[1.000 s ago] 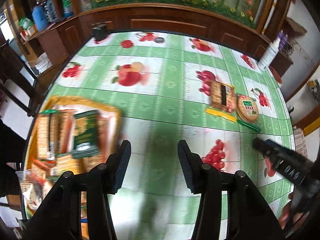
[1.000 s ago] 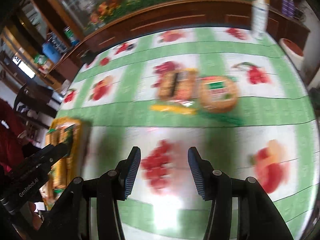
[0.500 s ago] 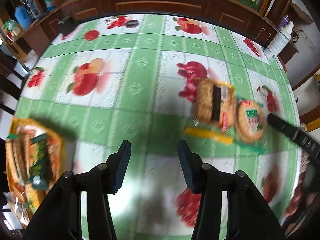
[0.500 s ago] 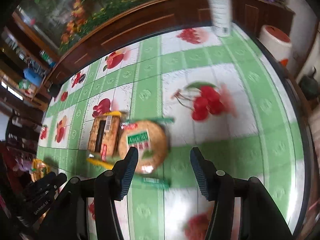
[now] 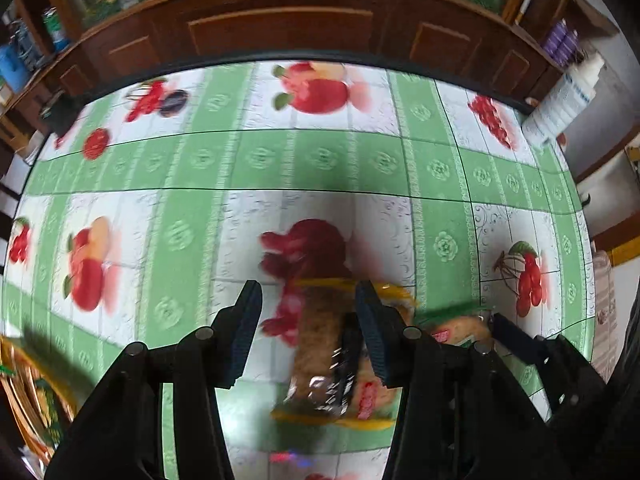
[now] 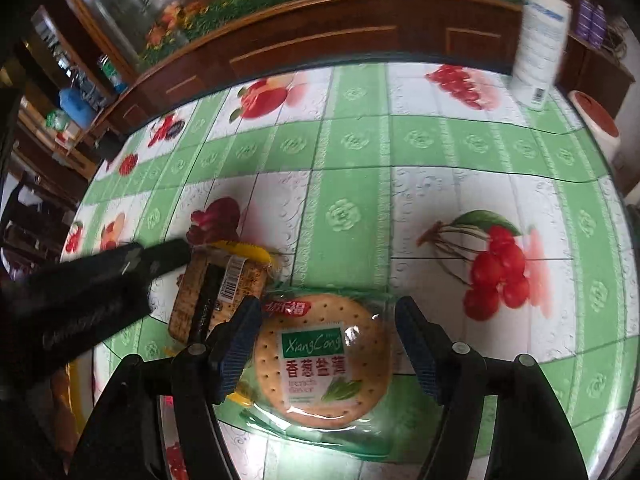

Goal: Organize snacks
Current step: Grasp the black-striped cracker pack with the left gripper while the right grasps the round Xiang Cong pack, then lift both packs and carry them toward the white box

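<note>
1. Now, the left gripper (image 5: pixel 307 292) hangs steeply over the round table with its green-and-white, fruit-printed plastic cloth (image 5: pixel 248 160). Its jaws are clenched to a narrow gap, with nothing pinched between the pads.
2. Just under its fingertips lies the rectangular clear pack of brown crackers with yellow ends (image 5: pixel 320 340). The pack is blurred in the left wrist view, and the right-hand finger overlaps it.
3. The right gripper (image 6: pixel 328 304) has its jaws opening. The round clear pack of a large tan biscuit with a green label (image 6: pixel 324 360) lies flat on the cloth between them, and neither pad presses on it.
4. The two packs lie side by side and touching, the rectangular one on the round one's left in the right wrist view.
5. At the left wrist view's lower left edge is a yellow tray (image 5: pixel 24 400) holding more packets, well apart from both packs.
6. A tall white plastic bottle (image 6: pixel 538 40) stands at the far right rim of the table.
</note>
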`<control>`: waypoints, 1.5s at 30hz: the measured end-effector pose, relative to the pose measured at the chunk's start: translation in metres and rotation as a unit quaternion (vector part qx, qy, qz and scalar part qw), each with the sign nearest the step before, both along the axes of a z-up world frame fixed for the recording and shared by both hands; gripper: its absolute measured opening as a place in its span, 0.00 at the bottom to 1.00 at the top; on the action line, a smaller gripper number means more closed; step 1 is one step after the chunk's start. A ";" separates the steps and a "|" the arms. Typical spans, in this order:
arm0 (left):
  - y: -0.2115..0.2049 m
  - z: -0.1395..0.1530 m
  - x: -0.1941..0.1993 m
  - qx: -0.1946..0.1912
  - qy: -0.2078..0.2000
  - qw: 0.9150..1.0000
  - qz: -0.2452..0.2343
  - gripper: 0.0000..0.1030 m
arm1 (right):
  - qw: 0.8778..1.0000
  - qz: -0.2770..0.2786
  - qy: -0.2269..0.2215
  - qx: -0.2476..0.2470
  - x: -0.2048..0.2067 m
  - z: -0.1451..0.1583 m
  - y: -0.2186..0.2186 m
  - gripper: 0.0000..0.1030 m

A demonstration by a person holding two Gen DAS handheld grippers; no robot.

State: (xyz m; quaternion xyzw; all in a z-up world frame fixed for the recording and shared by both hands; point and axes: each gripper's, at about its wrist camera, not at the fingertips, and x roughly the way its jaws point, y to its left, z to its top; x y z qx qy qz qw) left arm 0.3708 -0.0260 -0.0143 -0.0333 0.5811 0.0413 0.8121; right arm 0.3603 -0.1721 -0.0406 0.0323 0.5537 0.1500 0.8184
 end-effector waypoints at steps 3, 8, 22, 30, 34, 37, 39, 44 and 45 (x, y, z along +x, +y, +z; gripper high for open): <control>-0.009 -0.009 0.004 0.011 0.016 1.000 -0.022 0.46 | 1.000 0.004 0.008 0.011 -0.002 -0.003 -0.002 0.72; -0.006 -0.012 -0.006 -0.011 0.029 0.999 -0.029 0.56 | 0.998 0.030 0.041 0.038 -0.010 -0.004 -0.010 0.73; 0.030 -0.029 -0.068 -0.089 0.106 0.990 -0.019 0.84 | 0.983 0.171 0.067 -0.019 -0.078 -0.005 0.030 0.81; 0.020 -0.033 -0.117 -0.080 0.128 0.987 -0.064 0.84 | 0.972 0.219 0.039 -0.077 -0.140 -0.009 0.028 0.87; 0.005 -0.035 -0.137 -0.037 0.119 0.988 -0.087 0.86 | 0.976 0.203 0.024 -0.075 -0.146 -0.012 0.030 0.91; 0.001 -0.035 -0.145 -0.043 0.117 0.988 -0.086 0.86 | 0.971 0.219 0.007 -0.098 -0.155 -0.016 0.040 0.91; 0.006 -0.035 -0.147 -0.060 0.117 0.989 -0.074 0.86 | 0.971 0.212 0.001 -0.112 -0.160 -0.017 0.042 0.88; 0.017 -0.030 -0.163 -0.076 0.113 0.987 -0.089 0.86 | 0.980 0.176 0.018 -0.090 -0.175 -0.011 0.028 0.78; 0.015 -0.027 -0.167 -0.063 0.104 0.988 -0.100 0.86 | 0.980 0.172 0.020 -0.093 -0.182 -0.012 0.024 0.78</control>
